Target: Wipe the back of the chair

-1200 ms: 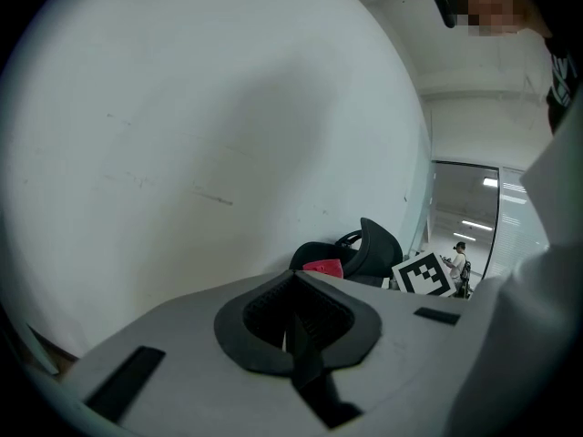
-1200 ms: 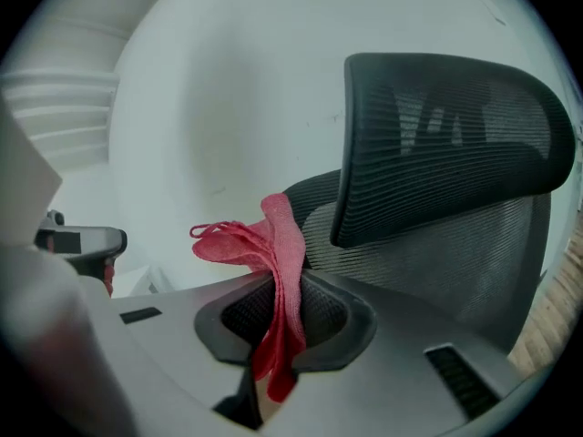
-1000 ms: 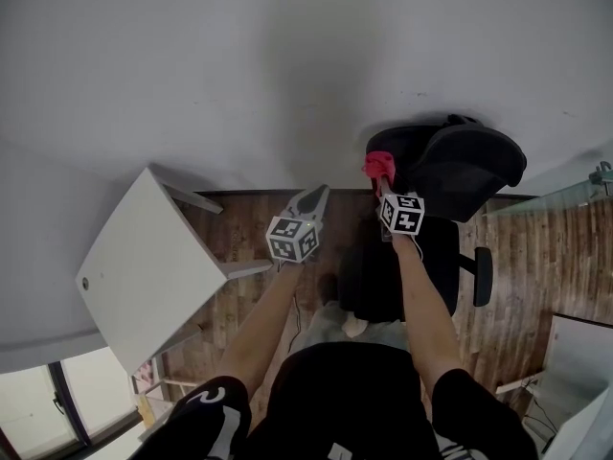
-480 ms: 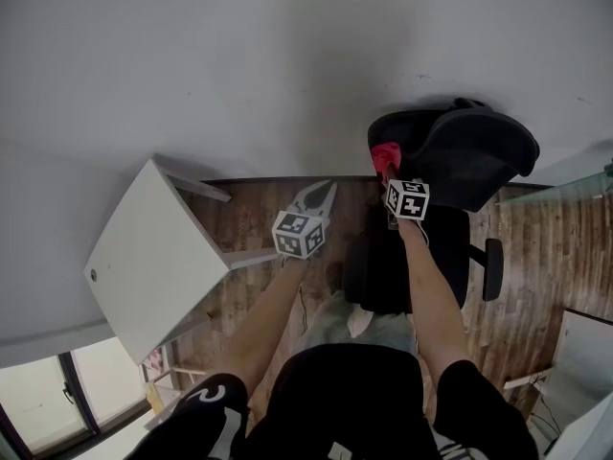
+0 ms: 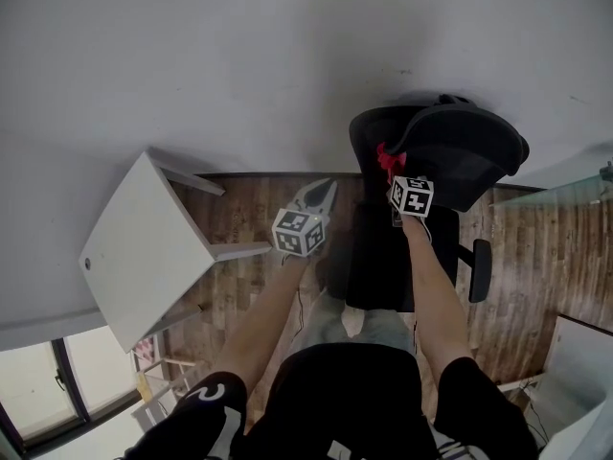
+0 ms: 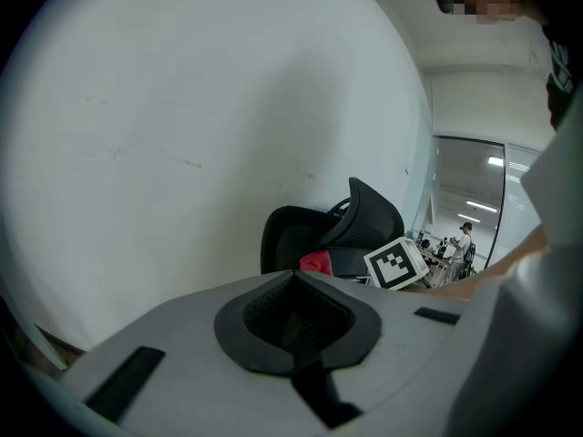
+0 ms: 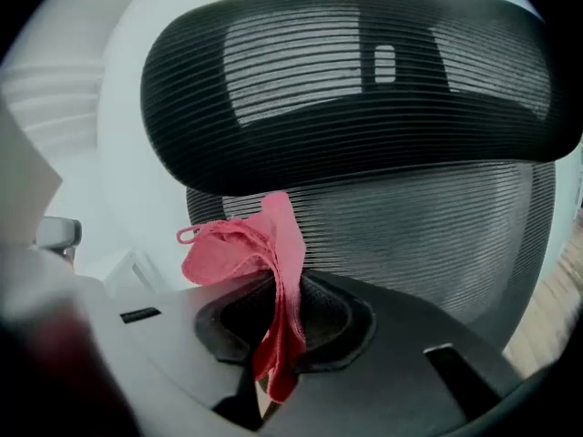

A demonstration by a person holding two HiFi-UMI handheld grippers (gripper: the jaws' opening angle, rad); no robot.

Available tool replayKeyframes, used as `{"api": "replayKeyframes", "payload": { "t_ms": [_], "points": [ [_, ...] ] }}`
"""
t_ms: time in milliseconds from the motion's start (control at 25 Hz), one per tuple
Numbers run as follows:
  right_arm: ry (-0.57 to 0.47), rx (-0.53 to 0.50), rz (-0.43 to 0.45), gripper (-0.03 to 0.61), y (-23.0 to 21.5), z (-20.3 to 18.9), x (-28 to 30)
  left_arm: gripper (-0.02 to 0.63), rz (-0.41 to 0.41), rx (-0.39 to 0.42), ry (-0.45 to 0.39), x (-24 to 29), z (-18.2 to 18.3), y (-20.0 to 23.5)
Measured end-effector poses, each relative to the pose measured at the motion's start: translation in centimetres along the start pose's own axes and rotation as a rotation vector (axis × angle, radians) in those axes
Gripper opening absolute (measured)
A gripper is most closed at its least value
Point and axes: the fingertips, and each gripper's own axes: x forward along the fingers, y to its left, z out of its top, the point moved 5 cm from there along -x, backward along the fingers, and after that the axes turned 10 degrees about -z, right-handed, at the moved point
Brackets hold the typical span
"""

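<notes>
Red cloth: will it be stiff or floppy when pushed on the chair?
Probably floppy: the cloth folds and droops where the right gripper pinches it. Likely light, since that pinch alone holds it. It may drag on the ribbed mesh of the chair.

The head view looks steeply down on the chair [image 5: 474, 147], the right gripper view sits close against its mesh back, the left gripper view faces it from farther off along the wall [image 6: 182, 135], and all three share the red cloth [image 7: 246, 244].
</notes>
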Motion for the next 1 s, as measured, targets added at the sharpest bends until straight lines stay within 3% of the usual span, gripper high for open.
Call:
{"api": "replayKeyframes", "payload": {
  "t_ms": [320, 1000],
  "points": [
    [-0.009, -0.070, -0.005, 0.071, -4.9, 1.0, -1.0, 0.025, 0.006, 0.003, -0.018, 2.8, -0.1, -3.8],
    [-0.022, -0.047, -0.081, 0.071, -17.4, 2.1, -4.4, 0.025, -0.003, 0.061, -0.045, 7.2, 0.6, -11.7]
  ]
}}
